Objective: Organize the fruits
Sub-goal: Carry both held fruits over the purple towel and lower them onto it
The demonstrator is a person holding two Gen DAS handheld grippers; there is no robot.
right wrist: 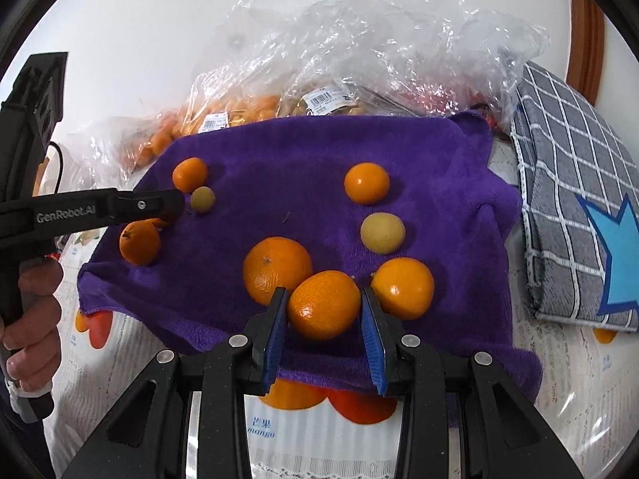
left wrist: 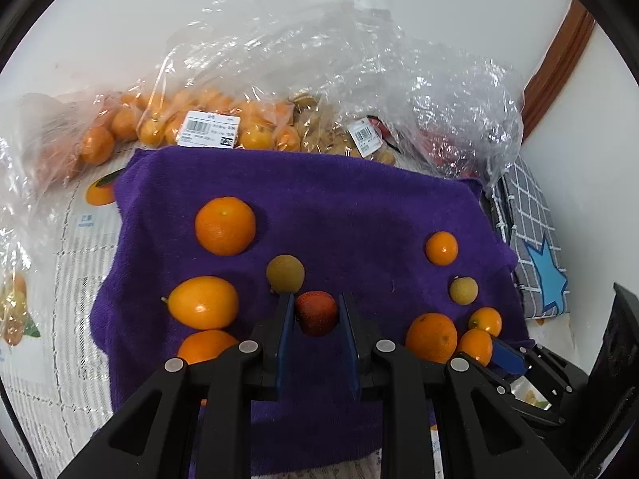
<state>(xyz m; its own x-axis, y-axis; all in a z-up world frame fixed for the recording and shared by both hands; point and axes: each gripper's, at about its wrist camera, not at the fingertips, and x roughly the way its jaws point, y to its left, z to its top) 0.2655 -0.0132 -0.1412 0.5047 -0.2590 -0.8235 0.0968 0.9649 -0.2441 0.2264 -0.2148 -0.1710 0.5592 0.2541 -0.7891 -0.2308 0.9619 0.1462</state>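
Mid-sorting on purple towel point(left wrist: 359, 207): left gripper point(left wrist: 315, 315) jaws bracketing red fruit point(left wrist: 316, 312), right gripper point(right wrist: 323, 311) jaws wide around small orange point(right wrist: 323, 305); next, closing and lifting.

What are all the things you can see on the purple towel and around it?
Purple towel: one, spread on the table.
Orange fruits: nine on the towel, big ones like and small ones like.
Yellow-green round fruits: two, one mid-towel, one further right.
Red fruit: one, between the left fingers.
Clear plastic bags: several behind the towel, holding orange fruits and tan ones; exact count unclear.
Price labels: two, white, on the bags.
Grey checked cloth: one, with a blue star, right of the towel.
Fruit-print table cover: white, under everything.
Left gripper: black, blue pads, around the red fruit.
Right gripper: around an orange fruit.
Left hand: holding the left gripper's handle.
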